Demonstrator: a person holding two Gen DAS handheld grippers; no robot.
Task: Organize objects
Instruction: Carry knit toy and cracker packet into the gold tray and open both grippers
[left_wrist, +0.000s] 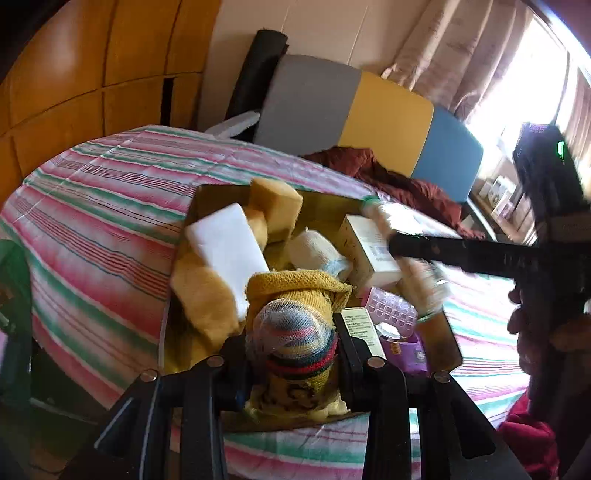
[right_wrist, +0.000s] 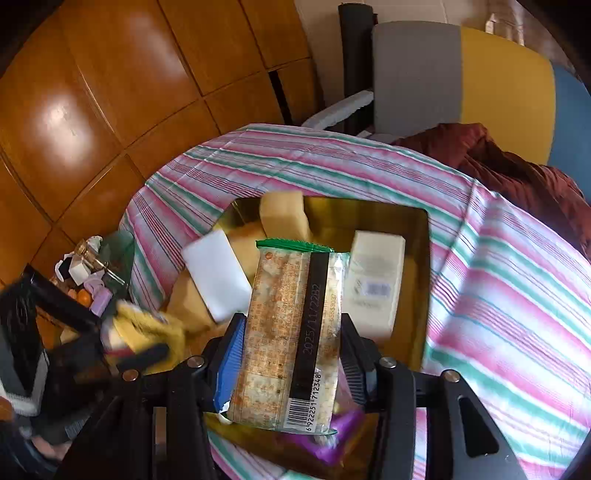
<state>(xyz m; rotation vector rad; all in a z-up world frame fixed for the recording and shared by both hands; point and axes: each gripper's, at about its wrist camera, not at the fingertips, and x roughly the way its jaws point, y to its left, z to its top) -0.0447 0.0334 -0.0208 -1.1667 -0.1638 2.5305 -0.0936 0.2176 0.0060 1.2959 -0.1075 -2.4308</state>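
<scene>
The left gripper (left_wrist: 291, 354) has its fingers pinching a striped knitted bundle in netting (left_wrist: 291, 332) over the cardboard box (left_wrist: 439, 332) on the bed. The right gripper (right_wrist: 291, 354) has its fingers around a cracker packet (right_wrist: 291, 332), which sits between them above the same box; whether they press on it I cannot tell.

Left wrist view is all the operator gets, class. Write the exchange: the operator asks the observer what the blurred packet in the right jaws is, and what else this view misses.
Observer: The right wrist view shows a cracker packet with a green top edge in the right gripper.
Operator: Where do the jaws hold it?
Observer: About mid-length, with the barcode end nearest the camera.
Operator: Anything beside the bed?
Observer: Small bottles stand among clutter, left of the striped cover.
</scene>
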